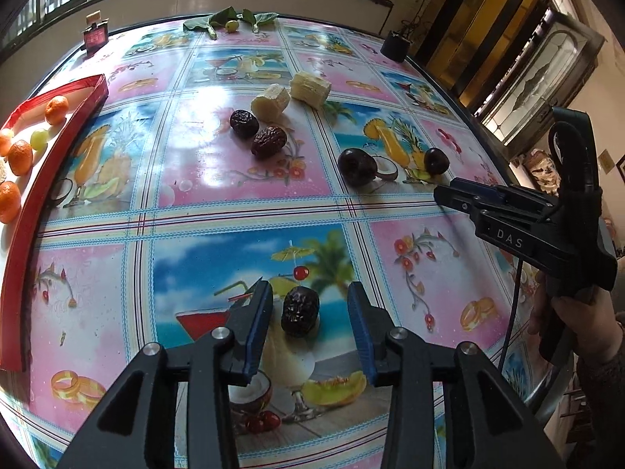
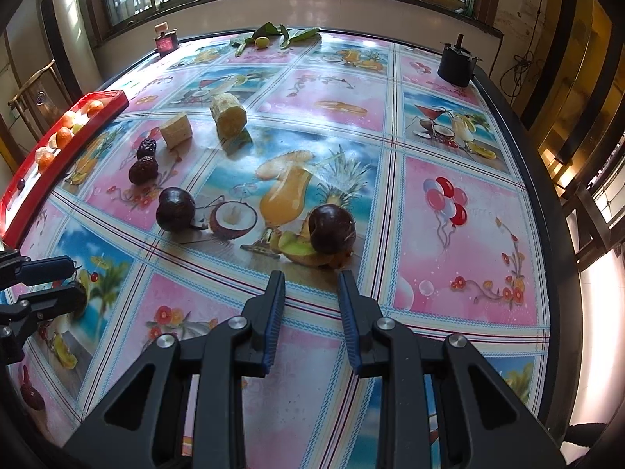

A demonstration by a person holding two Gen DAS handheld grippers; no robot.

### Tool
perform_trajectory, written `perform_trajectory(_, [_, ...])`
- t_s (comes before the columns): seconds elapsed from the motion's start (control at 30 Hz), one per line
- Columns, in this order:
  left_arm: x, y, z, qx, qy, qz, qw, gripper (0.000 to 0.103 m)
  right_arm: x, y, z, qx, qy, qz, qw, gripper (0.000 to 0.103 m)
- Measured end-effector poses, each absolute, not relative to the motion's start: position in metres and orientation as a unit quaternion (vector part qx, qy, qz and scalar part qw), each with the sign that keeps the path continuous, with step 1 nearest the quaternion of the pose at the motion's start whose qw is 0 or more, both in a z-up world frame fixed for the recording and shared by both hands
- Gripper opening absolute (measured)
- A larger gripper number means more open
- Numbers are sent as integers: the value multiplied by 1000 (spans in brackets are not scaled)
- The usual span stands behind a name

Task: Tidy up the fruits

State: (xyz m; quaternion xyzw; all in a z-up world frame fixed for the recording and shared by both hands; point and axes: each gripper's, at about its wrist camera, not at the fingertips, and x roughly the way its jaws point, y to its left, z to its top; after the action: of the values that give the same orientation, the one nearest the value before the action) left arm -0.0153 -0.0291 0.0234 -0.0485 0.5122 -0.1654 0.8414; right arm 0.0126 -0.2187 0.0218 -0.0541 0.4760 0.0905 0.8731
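Observation:
In the left wrist view my left gripper (image 1: pixel 309 297) is open, with a wrinkled dark date (image 1: pixel 300 312) lying on the table between its fingers, not gripped. Two more dates (image 1: pixel 268 141) lie farther off, near two pale cane pieces (image 1: pixel 310 86). Two dark round passion fruits (image 1: pixel 356 167) lie to the right. My right gripper (image 2: pixel 311 285) is open and empty, just short of one passion fruit (image 2: pixel 332 229); the other (image 2: pixel 175 210) lies to its left. A red tray (image 1: pixel 23 234) at the left holds oranges (image 1: pixel 20 157) and a green grape.
The table (image 2: pixel 468 215) has a glossy fruit-print cloth. A small red perfume bottle (image 2: pixel 165 42), green leaves with a small yellow fruit (image 2: pixel 261 42) and a black box (image 2: pixel 455 61) stand along the far edge. A wall with windows is behind.

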Motion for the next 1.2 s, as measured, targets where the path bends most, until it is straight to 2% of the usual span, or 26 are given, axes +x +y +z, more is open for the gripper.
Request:
perform_trajectory(0.07, [-15, -31, 23, -38, 513, -167, 841, 43, 13, -219, 22, -53, 477, 91, 872, 29])
perform_trajectory(0.23, [-16, -37, 21, 2, 513, -167, 842, 40, 14, -219, 21, -54, 478, 94, 872, 29])
perform_trajectory(0.3, [-16, -41, 21, 24, 511, -160, 844, 29, 14, -218, 21, -56, 478, 96, 871, 29])
perform_trajectory(0.33, [-16, -41, 20, 23, 511, -163, 844, 17, 14, -218, 21, -57, 478, 97, 871, 29])
perform_trajectory(0.4, [-15, -38, 20, 11, 512, -163, 843, 17, 13, -218, 22, -59, 478, 99, 871, 29])
perform_trajectory(0.47, [-16, -37, 20, 8, 509, -159, 846, 17, 12, -215, 22, -66, 478, 107, 869, 21])
perform_trajectory(0.57, [-21, -37, 20, 8, 505, -154, 849, 17, 9, -211, 23, -79, 476, 108, 869, 17])
perform_trajectory(1.2, [-39, 22, 34, -55, 486, -147, 860, 17, -27, -190, 58, -32, 463, 122, 877, 17])
